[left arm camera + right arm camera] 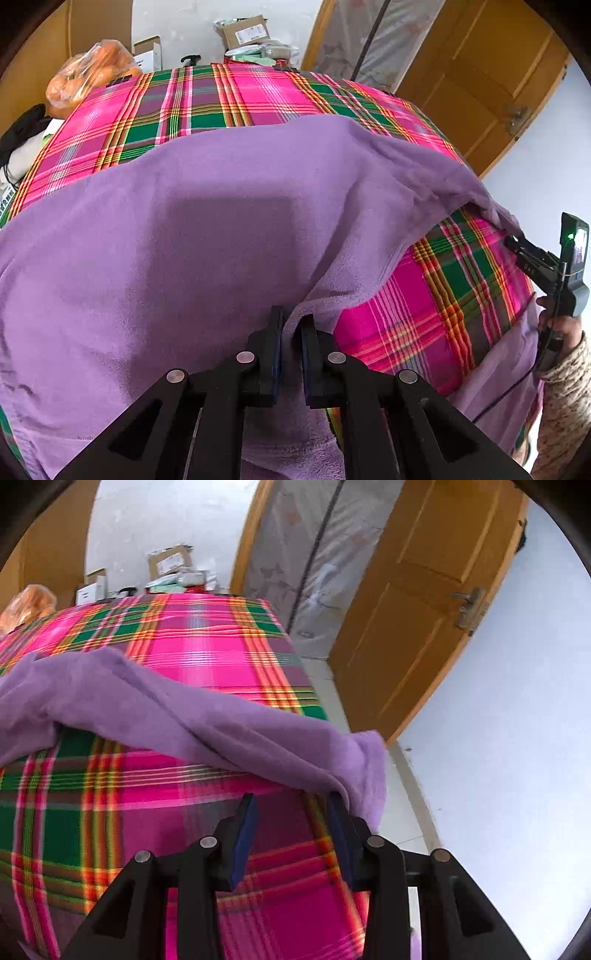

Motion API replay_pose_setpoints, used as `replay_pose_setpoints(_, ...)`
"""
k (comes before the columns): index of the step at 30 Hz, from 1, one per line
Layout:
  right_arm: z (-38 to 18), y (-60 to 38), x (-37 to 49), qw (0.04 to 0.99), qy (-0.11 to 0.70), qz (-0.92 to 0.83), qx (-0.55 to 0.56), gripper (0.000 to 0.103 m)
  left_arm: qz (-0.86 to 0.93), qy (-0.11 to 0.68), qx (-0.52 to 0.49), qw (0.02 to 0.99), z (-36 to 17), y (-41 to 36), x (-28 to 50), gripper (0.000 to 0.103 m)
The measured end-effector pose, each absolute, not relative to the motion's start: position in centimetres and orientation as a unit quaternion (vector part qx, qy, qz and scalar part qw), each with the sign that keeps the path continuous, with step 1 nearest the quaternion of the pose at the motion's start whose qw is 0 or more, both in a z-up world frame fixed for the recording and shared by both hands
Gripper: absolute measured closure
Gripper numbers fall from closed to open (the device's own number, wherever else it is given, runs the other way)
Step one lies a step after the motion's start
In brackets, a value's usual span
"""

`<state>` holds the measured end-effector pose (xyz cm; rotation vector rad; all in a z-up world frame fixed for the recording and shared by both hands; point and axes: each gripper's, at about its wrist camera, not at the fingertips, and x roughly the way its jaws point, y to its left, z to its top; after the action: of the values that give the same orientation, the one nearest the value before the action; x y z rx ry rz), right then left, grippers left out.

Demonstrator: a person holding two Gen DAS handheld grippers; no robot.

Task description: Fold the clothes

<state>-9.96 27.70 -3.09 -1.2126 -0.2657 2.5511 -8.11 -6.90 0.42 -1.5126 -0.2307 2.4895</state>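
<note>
Our left gripper (291,354) pinches the purple garment (184,221), spread over the plaid tabletop (221,96); our right gripper (291,834) gapes at 3 o'clock, cloth draped on one finger. Mid-fold; next, regrip that corner.

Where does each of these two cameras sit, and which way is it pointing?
Left wrist: sits on the left gripper, looks forward over the purple cloth it pinches; the person's hand with the right gripper shows at right.
Right wrist: sits on the right gripper, looks along the plaid cover toward the door; only its own open fingers show.
Shared: purple cloth, plaid cover, door, boxes at the far wall.
</note>
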Motion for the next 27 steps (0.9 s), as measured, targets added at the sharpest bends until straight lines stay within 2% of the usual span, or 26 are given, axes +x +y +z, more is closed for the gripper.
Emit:
replay_pose_setpoints(12, -3.6, 27.8, -9.2, 0.141, -0.151, 0.884, -0.420, 0.059, 0.847, -0.089, -0.513, 0.112, 0.3, -7.2, -8.1, 0.094)
replay_pose_setpoints(14, -3.5, 28.0, -9.2, 0.136, -0.139, 0.888, -0.417, 0.060, 0.847, -0.091, -0.512, 0.111, 0.3, -7.3, -8.1, 0.095)
replay_pose_setpoints(16, -3.2, 28.6, -9.3, 0.125, -0.114, 0.891, -0.422, 0.077, 0.847, -0.092, -0.511, 0.111, 0.3, -7.3, -8.1, 0.095)
replay_pose_setpoints(17, -3.1, 28.9, -9.6, 0.120, -0.100, 0.892, -0.424, 0.093, 0.847, -0.092, -0.511, 0.111, 0.3, -7.3, -8.1, 0.094)
replay_pose_setpoints(22, -1.0, 32.3, -11.0, 0.137, -0.018, 0.905, -0.402, 0.097, 0.847, -0.095, -0.510, 0.114, 0.3, -7.5, -8.1, 0.094)
replay_pose_setpoints(27, 1.2, 34.4, -13.8, 0.158, -0.014, 0.913, -0.377, 0.099, 0.847, -0.102, -0.510, 0.115, 0.3, -7.7, -8.1, 0.094)
